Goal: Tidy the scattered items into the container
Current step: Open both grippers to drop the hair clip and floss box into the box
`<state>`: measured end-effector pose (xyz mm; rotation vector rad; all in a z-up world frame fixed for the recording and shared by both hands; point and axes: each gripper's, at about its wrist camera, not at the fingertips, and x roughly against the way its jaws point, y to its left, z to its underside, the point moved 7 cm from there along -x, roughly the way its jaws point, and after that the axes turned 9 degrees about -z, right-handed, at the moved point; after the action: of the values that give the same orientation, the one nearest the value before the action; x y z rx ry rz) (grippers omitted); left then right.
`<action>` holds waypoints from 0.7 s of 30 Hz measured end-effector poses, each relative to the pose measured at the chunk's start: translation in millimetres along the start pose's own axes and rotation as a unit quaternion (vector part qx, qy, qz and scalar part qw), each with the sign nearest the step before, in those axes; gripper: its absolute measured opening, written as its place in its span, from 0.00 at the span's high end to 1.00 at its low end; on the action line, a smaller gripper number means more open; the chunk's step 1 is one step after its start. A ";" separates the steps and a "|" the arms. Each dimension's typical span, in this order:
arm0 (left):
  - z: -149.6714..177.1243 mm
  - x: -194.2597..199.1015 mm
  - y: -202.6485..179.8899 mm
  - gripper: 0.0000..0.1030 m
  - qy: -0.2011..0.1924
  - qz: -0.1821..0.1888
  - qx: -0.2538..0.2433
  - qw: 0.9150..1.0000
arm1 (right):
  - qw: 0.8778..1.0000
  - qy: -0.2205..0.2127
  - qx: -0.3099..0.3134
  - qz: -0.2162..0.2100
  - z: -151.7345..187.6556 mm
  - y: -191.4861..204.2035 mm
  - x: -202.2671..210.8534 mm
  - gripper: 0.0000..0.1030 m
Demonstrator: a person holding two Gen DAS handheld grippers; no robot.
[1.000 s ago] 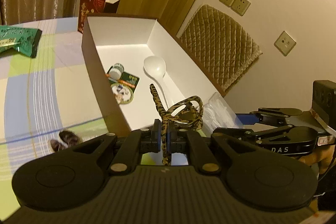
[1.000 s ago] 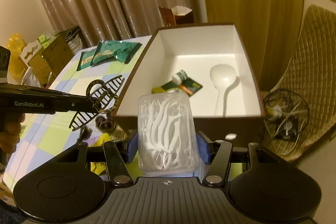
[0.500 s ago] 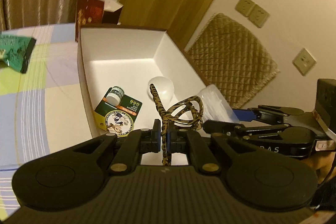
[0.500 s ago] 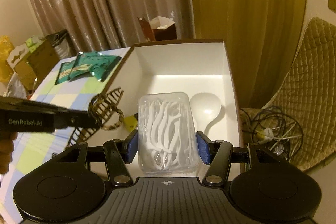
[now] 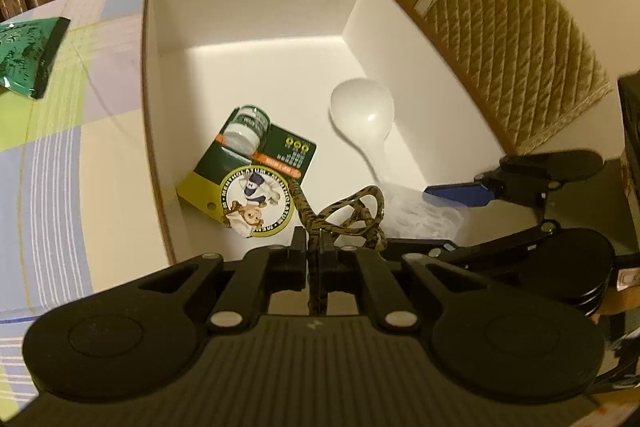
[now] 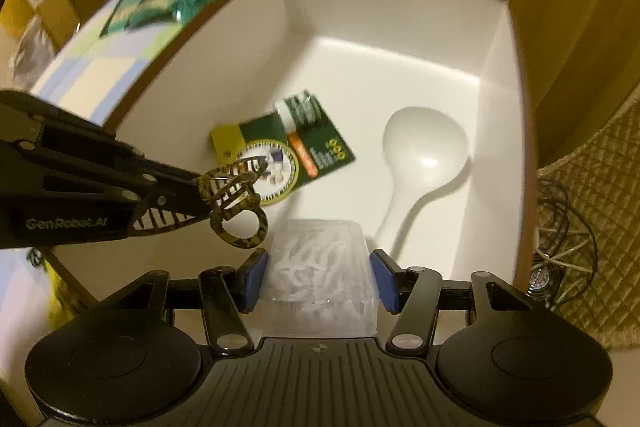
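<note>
**A:** Why are both hands over the box [image 5: 256, 27] at the same time?

**B:** I think each one brings one item. Nearest to us, the left gripper [image 5: 314, 255] has its jaws closed tight on the hair claw [image 5: 348, 213], a brown patterned one. It pinches the thin edge, so the claw stands up between the fingers. The right gripper [image 6: 318, 277] grips the clear floss-pick case [image 6: 320, 267] across its width, with the blue pads [image 6: 253, 277] pressing on both sides. Both items hang above the near end of the box and neither is released yet.

**A:** And why do they point so steeply down?

**B:** Probably so that the items fall a short way and land inside, not on the rim.

**A:** What lies in the box already?

**B:** In the middle there is the green lip-balm card [image 5: 260, 179], and beside it the white spoon [image 5: 366, 119] with its handle toward us. Farther away, the green packet [image 5: 28, 59] still lies on the checked tablecloth [image 5: 80, 167], outside the box.

**A:** What is different from one second ago?

**B:** Then the grippers were in front of the near wall of the box and looked more forward. Now they are above the inside and tilted lower. The grips are the same.
</note>
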<state>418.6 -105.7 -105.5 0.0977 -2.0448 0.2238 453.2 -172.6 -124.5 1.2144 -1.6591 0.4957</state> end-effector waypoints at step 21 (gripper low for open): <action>-0.6 -18.5 -18.5 0.67 0.006 -0.033 -0.076 0.997 | 0.998 0.009 0.065 0.011 0.4 8.3 -4.7 0.18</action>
<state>430.8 -124.2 -119.4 0.0693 -2.0366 0.0261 445.7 -167.2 -127.1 1.2844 -1.6467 0.6350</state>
